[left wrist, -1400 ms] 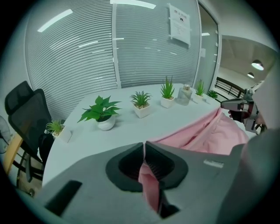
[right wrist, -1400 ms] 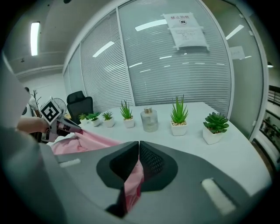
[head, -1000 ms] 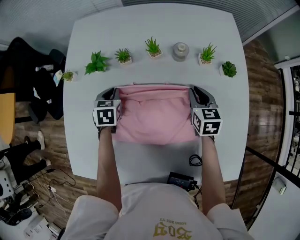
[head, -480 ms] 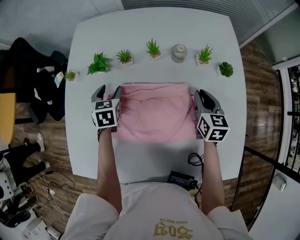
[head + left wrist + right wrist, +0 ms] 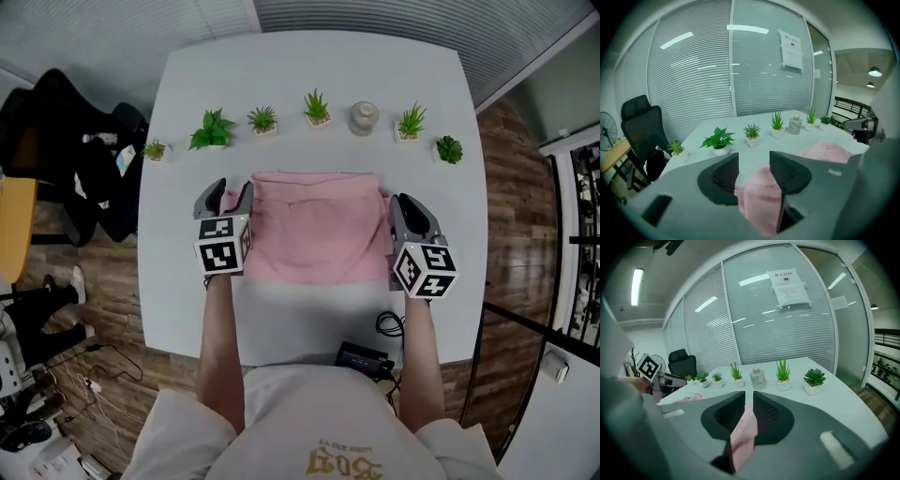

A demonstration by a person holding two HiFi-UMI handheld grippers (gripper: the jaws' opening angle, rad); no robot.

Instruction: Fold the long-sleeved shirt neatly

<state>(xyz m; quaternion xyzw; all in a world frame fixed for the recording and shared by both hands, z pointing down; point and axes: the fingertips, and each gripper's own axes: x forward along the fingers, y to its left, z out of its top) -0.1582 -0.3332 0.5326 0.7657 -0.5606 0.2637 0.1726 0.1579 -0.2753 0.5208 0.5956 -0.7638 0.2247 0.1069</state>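
So here's where we're at. The pink long-sleeved shirt [image 5: 319, 230] lies folded into a rough rectangle in the middle of the worktop [image 5: 309, 80]. That's about halfway between the near edge and the far edge, where a row of little potted plants [image 5: 215, 129] and a small jar [image 5: 364, 116] stand.

Our left gripper [image 5: 228, 190] sits at the shirt's left side. Its jaws have just been opening and now stand well apart. A fold of pink cloth sits loose in the gap, and neither pad presses on it.

Our right gripper [image 5: 403, 208] is at the shirt's right side. Its jaws are clenched nearly together on a thin strip of the pink fabric, which trails back from between them.

A black gadget [image 5: 364, 358] with a cable lies at the near edge.
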